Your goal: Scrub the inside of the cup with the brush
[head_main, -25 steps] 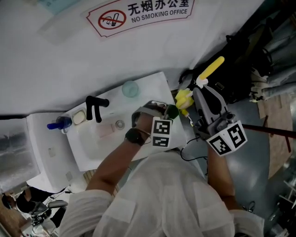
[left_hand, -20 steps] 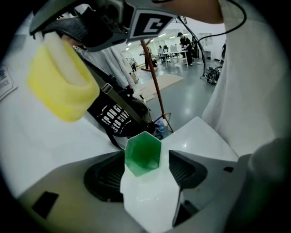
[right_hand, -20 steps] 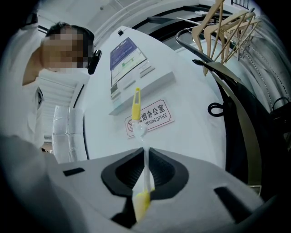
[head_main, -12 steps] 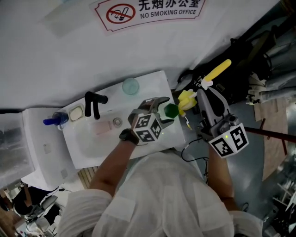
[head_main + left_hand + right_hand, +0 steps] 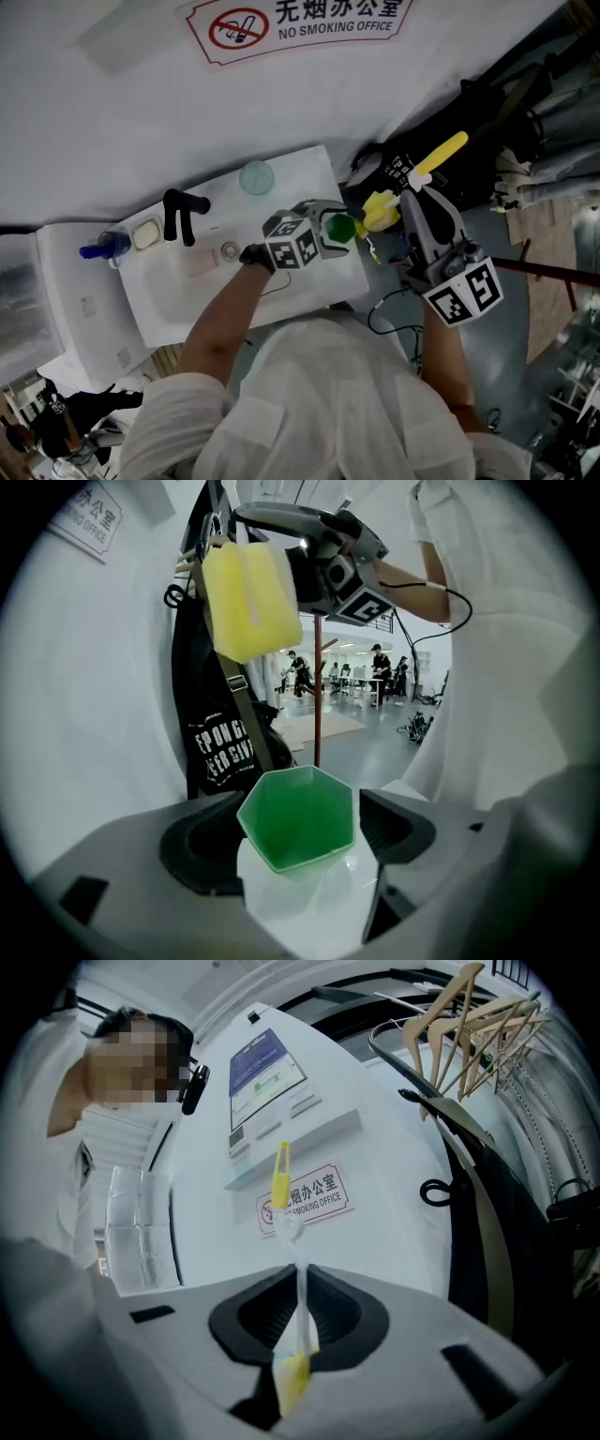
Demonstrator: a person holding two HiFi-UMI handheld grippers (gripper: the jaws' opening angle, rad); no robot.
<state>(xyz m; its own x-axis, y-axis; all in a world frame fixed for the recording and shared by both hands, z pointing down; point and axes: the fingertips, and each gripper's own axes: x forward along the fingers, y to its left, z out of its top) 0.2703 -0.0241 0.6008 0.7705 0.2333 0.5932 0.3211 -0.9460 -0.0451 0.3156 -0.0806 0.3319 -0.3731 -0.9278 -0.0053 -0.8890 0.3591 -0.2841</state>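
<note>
Left tool (image 5: 300, 832): jaws opening, spread either side of the green cup (image 5: 339, 228), which apparently stands free on the sink counter (image 5: 309, 281).
Right tool (image 5: 298, 1321): pinching the sponge brush (image 5: 251, 597) by its handle.
Advice: steady the cup before plunging the sponge.

White sink (image 5: 295, 192) w/ green cup (image 5: 339, 228), pale cup (image 5: 256, 177), soap dish (image 5: 144, 233).

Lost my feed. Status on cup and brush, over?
Left gripper opening, cup loose between jaws, upright on sink edge. Right gripper shut on brush. Its sponge head beside cup, not inside.
</note>
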